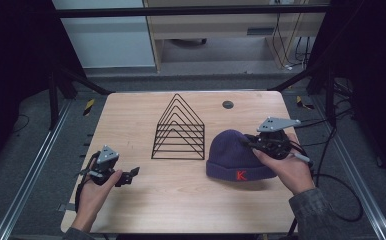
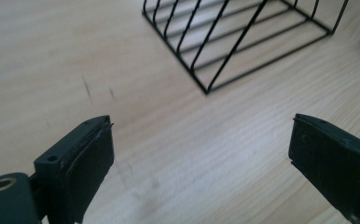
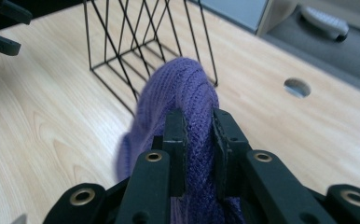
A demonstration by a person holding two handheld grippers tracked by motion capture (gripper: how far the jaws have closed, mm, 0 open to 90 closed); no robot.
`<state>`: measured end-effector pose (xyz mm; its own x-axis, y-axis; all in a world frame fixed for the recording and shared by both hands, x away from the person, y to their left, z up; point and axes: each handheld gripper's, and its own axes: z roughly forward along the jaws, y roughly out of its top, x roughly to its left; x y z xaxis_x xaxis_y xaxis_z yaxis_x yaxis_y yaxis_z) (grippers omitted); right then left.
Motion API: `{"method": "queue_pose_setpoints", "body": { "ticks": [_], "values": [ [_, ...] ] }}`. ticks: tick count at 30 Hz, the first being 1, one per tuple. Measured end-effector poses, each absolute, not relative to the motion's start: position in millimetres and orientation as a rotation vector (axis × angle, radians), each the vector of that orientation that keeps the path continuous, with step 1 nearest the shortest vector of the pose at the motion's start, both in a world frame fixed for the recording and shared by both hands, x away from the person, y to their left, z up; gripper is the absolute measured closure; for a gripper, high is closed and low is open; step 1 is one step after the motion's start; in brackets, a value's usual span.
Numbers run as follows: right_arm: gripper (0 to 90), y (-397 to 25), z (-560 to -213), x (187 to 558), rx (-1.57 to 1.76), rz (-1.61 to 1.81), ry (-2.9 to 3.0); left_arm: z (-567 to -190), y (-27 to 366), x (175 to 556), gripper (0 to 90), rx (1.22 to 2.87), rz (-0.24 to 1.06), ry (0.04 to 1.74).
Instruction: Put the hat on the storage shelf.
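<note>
- Right tongs (image 3: 197, 121): clenched on a fold of the purple beanie (image 1: 236, 155).
- Left tongs (image 2: 199, 161): released, above bare desk (image 1: 181, 200).
- Wire rack (image 1: 179, 130): just beside the beanie.

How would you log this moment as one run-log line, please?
right gripper: shut on purple beanie | left gripper: open over table | wire rack: upright
</note>
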<state>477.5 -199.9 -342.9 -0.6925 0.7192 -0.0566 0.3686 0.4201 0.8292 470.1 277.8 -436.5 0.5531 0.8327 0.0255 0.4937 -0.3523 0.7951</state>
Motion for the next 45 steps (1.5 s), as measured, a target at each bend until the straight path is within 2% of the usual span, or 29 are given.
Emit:
{"method": "queue_pose_setpoints", "body": {
  "ticks": [8,12,19,31,45],
  "values": [
    [77.5,-202,-307,490,0.900,1.211,2.211,-382,269,485,6.5,1.958,0.562,1.022],
    [77.5,-202,-286,496,0.898,1.236,2.176,-356,260,494,6.4,1.939,0.478,0.974],
    [77.5,-195,-247,501,0.890,1.254,2.105,-323,235,513,5.5,1.938,0.437,0.864],
    [77.5,-182,-206,518,0.880,1.293,2.055,-303,207,533,4.4,1.923,0.408,0.811],
    [77.4,-139,-176,541,0.809,1.326,2.052,-280,194,547,4.6,1.913,0.407,0.767]
  ]
}}
